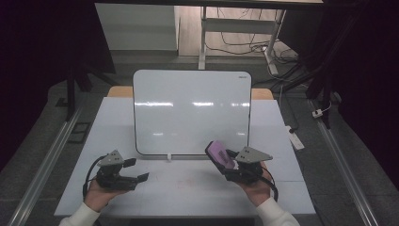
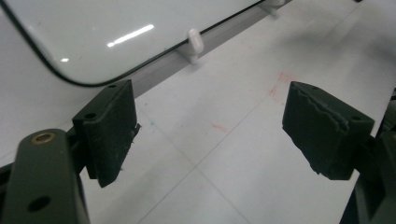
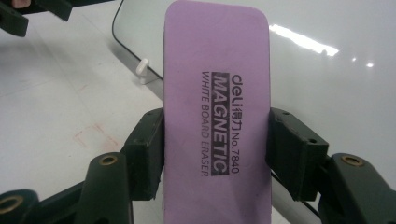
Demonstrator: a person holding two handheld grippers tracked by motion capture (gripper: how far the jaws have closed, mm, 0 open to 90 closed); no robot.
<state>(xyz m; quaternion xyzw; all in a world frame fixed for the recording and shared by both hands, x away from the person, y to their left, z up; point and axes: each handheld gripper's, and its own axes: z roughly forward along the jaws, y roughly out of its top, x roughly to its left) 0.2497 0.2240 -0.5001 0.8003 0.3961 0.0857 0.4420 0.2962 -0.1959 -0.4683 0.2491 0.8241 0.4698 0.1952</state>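
1. A purple whiteboard eraser point(image 3: 215, 112) is clamped between the jaws of the right gripper point(image 1: 234, 165), gripped across its narrow sides with the printed back toward that gripper's camera (so the wiping face is presumably turned toward the board).
2. The eraser is held at about 5 o'clock of the whiteboard point(image 1: 192, 112), just beside its lower right corner and raised off the table point(image 1: 188, 193).
3. The whiteboard is propped upright on small white feet point(image 2: 195, 41), and no marks are seen on its surface.
4. The left gripper point(image 1: 136, 169) is held low at 7 o'clock of the board, jaws wide apart and holding nothing, probably kept clear as a spare.
5. Faint red smudges point(image 2: 219, 127) are seen on the table.
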